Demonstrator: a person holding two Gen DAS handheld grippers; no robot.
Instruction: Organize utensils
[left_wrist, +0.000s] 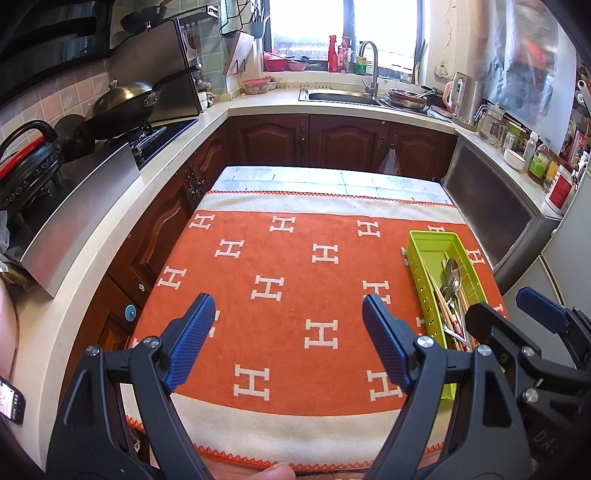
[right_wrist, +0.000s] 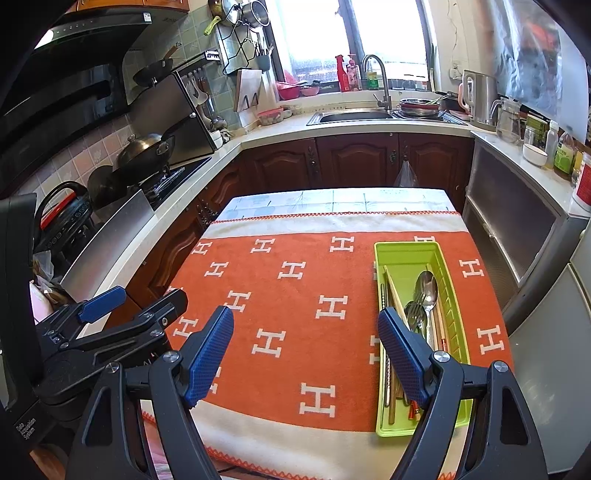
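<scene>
A table draped in an orange blanket with white H letters (left_wrist: 280, 258). The left gripper (left_wrist: 288, 343) hovers over its middle, blue-padded fingers (left_wrist: 192, 339) spread wide and empty. At three o'clock lies a lime-green plastic utensil tray (right_wrist: 410, 254) holding steel spoons, forks and chopsticks (right_wrist: 424, 302). The right gripper (right_wrist: 306, 354) is likewise wide and empty; its right finger overlaps the tray, hiding the handles.

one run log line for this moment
left gripper open, empty | right gripper open, empty | utensils in green tray | on orange cloth
</scene>
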